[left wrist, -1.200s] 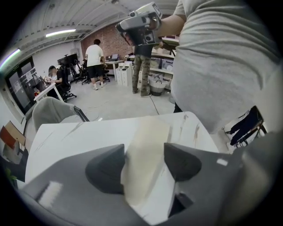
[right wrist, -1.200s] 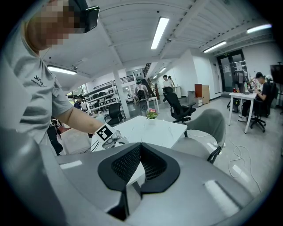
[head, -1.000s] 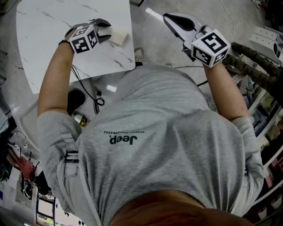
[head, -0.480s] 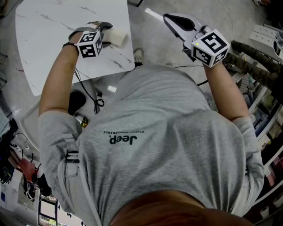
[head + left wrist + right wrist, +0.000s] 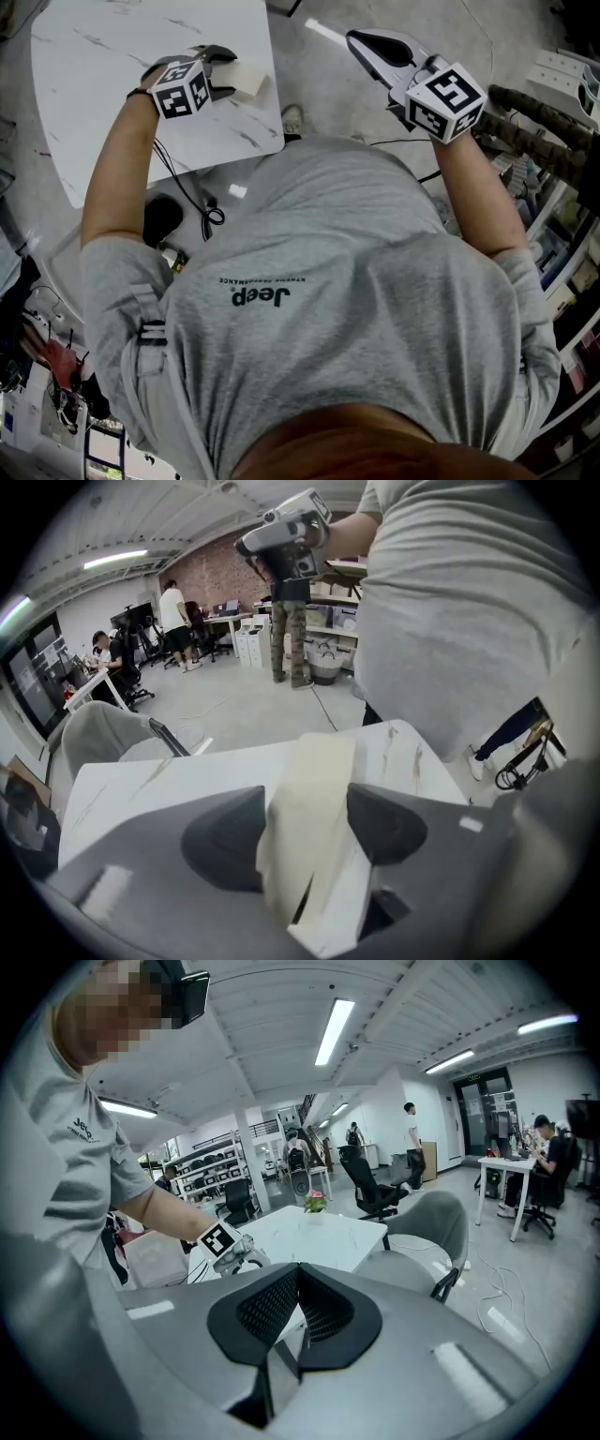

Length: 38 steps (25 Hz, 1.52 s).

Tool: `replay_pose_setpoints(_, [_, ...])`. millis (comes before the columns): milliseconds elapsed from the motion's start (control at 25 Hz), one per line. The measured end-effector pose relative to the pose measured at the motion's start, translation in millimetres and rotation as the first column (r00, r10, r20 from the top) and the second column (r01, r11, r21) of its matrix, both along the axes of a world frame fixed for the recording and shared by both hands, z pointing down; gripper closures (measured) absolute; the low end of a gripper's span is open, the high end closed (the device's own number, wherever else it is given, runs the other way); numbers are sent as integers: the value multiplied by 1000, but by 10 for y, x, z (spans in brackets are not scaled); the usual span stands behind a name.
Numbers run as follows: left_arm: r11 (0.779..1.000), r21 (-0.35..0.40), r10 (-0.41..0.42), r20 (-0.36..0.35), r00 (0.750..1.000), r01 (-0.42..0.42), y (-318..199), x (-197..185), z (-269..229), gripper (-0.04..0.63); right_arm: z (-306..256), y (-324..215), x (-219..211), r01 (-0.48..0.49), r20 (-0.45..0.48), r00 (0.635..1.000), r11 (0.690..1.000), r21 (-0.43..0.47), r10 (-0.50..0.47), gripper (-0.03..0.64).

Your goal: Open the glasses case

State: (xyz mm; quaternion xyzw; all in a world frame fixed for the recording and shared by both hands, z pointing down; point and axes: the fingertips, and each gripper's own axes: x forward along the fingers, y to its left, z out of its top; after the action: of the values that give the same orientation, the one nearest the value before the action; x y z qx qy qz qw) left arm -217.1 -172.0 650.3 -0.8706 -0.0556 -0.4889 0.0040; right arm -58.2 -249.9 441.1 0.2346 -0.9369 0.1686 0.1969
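From the head view, my left gripper (image 5: 223,73) sits over the right edge of the white marble table (image 5: 112,84), close to its near corner. Its jaws are closing on the cream glasses case (image 5: 251,80), which lies on the tabletop there. In the left gripper view the case runs away between the two dark pads (image 5: 225,841), and both are right against its long sides (a thin dark slit shows at the case's near end). My right gripper (image 5: 361,39) hangs well off to the right over the grey floor (image 5: 319,84), jaws together with nothing between them.
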Motion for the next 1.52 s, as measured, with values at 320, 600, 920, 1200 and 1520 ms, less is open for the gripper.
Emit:
replay_pose_setpoints(320, [1000,26,1,-64,998,1,-62,60,-155,402,16,-6,23,-11,-5,1000,1000,-1,11,613])
replay_pose_setpoints(600, [995,96,-21,-91,996,30,-269,164,-231,469,-13,-26,67,-23,-11,1000,1000,4,23,612])
replay_pose_setpoints(920, [992,121,-17,-89,996,27,-433,250,-190,485,3,-36,123,-42,-17,999,999,3,42,614])
replay_pose_setpoints(1200, [990,135,-17,-79,997,28,-592,338,-133,485,17,-44,165,-57,-21,998,998,0,57,612])
replay_pose_setpoints(1520, [988,144,-43,-85,995,55,-674,372,-76,483,30,-50,187,-70,-22,997,998,-1,70,614])
